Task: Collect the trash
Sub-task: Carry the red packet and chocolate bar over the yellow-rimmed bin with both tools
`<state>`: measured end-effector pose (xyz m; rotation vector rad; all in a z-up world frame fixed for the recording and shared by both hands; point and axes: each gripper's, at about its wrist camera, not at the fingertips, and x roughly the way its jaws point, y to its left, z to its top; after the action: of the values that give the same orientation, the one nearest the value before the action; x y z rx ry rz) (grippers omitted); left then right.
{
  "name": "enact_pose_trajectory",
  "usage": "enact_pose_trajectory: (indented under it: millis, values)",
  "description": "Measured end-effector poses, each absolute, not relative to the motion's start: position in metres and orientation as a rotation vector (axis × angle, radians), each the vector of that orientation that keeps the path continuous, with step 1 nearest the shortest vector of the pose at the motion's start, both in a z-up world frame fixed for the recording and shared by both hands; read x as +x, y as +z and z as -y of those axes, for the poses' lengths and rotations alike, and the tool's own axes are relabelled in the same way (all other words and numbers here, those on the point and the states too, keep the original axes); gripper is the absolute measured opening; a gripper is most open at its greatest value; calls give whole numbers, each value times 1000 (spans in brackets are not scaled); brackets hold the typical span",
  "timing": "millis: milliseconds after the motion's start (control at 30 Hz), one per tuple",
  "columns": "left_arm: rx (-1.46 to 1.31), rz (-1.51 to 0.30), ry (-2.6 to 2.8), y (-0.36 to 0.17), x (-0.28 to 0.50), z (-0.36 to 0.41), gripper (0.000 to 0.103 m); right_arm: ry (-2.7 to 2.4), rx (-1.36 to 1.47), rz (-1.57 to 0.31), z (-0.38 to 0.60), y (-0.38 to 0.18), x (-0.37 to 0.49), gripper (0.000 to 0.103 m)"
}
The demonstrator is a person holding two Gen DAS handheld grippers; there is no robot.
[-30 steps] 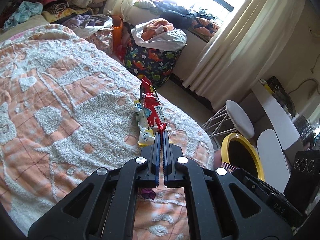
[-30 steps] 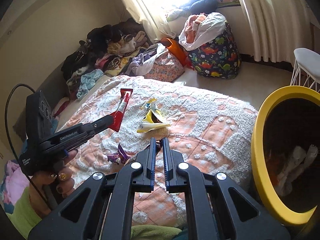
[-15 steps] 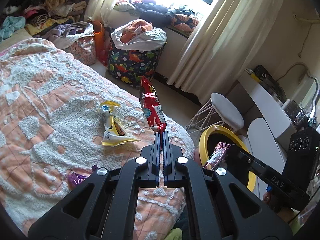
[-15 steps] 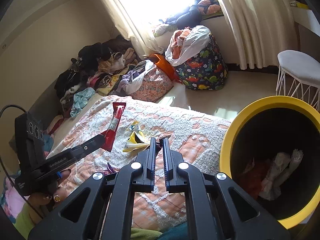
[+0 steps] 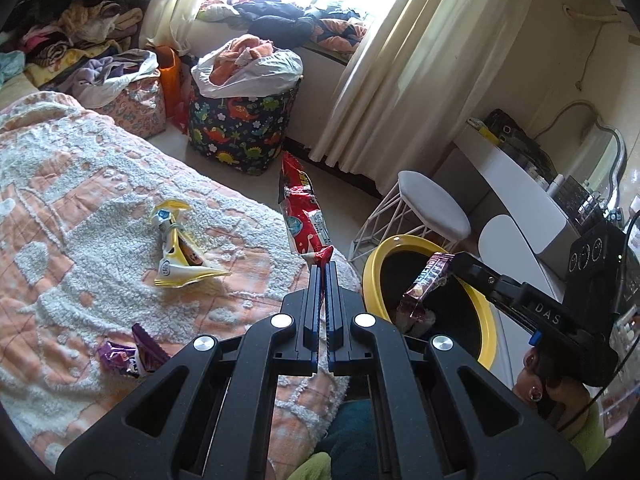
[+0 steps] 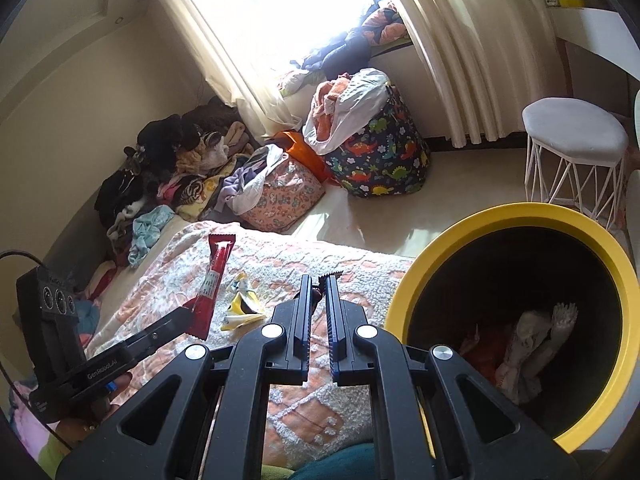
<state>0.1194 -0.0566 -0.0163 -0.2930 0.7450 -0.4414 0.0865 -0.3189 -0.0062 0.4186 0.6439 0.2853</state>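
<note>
Long crinkled red wrapper (image 5: pixel 304 216)

- I can read "DAS" in pale letters on the black arm of the right hand-held gripper (image 5: pixel 448 266), seen from my left wrist camera.
- I can read "GenRobot.AI" in white on the arm of the left hand-held gripper (image 6: pixel 191 313), seen from my right wrist camera.
- The red wrapper (image 5: pixel 303 216) and the yellow wrapper (image 5: pixel 176 254) carry print, but it's too small for me to make out.
</note>
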Motion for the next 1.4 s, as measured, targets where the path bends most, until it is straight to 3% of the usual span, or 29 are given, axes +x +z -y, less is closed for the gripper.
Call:
enact_pose_trajectory:
  millis: [1400]
  values:
    - [-129, -790, -637, -24, 101, 168, 0, -62, 514, -565, 439, -20, 76, 7]
